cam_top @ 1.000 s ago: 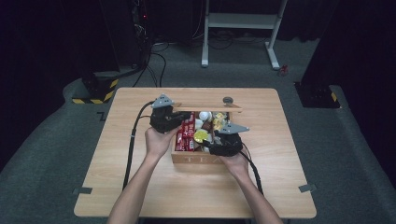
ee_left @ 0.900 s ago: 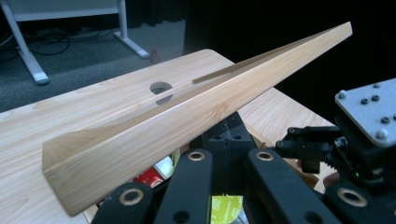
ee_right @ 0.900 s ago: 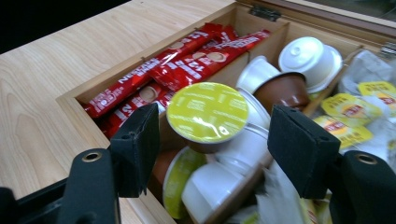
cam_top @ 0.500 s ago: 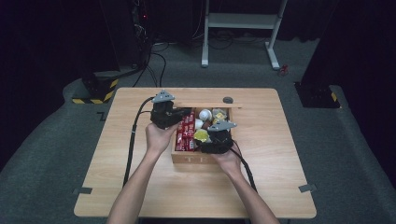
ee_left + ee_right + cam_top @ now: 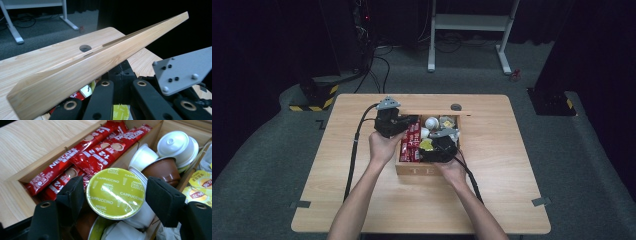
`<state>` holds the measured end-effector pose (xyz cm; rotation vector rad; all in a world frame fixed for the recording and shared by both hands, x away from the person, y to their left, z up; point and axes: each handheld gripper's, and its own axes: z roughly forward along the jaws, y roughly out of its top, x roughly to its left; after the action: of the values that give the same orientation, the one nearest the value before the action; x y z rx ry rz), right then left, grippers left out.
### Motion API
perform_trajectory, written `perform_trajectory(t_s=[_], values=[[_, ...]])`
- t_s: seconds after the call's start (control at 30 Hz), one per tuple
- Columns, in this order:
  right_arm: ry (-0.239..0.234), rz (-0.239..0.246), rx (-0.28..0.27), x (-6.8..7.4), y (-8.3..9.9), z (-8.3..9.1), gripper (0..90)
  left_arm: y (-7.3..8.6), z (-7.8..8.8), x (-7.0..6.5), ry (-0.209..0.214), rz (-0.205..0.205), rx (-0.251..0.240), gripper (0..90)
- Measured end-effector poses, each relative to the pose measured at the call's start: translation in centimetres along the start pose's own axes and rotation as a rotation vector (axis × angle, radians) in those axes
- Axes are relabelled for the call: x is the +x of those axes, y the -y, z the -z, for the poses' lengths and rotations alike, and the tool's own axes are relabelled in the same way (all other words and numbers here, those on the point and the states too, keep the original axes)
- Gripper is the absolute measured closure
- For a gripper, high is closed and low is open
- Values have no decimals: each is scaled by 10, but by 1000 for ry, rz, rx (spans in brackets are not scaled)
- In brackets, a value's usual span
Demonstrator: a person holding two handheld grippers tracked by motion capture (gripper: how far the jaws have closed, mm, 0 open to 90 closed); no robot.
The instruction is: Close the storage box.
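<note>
A: What lies between the jaws of the right hand-held gripper (image 5: 113, 195)?

B: A capsule with a green lid (image 5: 115, 193), printed "Cappuccino". It sits in the middle compartment of the wooden box (image 5: 412, 170), on top of other capsules. The jaws stand one on each side of the lid. The left one is very near its edge, but a small gap shows at the right, so this gripper is open around it and not yet pressing it.

A: And what is beside the capsule?

B: Red coffee sticks (image 5: 82, 157) lie in the long compartment at one side. On the other side I see white capsules (image 5: 176, 145) and a brown one (image 5: 162, 168), and yellow sachets (image 5: 198, 188) in the farther compartment.

A: Where is the left hand-held gripper (image 5: 404, 121)?

B: At the box's far left corner, in the person's left hand (image 5: 383, 145). In its own view a long wooden lid (image 5: 95, 65) crosses just above its jaws, tilted upward. I cannot tell if the jaws are closed on it.

A: And the box itself?

B: It stands near the middle of the bench (image 5: 337, 200), a little toward the far edge.
</note>
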<state>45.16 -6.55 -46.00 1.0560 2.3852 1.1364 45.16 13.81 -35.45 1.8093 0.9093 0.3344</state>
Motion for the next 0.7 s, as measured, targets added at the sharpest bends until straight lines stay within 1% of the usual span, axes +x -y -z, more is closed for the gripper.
perform_trajectory(t_s=[0.07,0.1,0.17,0.3,0.33,0.43,0.5,0.57,0.6,0.7], values=[[13,2,18,0,-1,-2,325,0,0,0,-1,-4,4,900],[13,-9,20,0,-1,-2,329,0,0,0,0,-3,4,900],[16,-3,12,0,-1,-3,338,0,0,0,-1,-2,2,900],[20,7,16,1,-1,-4,368,0,0,0,0,1,1,900],[19,4,15,2,-1,-4,370,0,0,0,1,2,0,900],[19,2,15,2,-1,-3,375,0,0,1,14,9,-5,900],[17,11,17,2,0,-3,375,1,0,2,28,25,-16,900],[26,27,13,3,0,-3,376,2,-1,1,22,19,-14,900],[32,28,12,4,0,-3,376,3,-2,1,20,18,-12,900],[38,42,9,4,0,-3,377,3,-2,1,22,23,-12,900]])
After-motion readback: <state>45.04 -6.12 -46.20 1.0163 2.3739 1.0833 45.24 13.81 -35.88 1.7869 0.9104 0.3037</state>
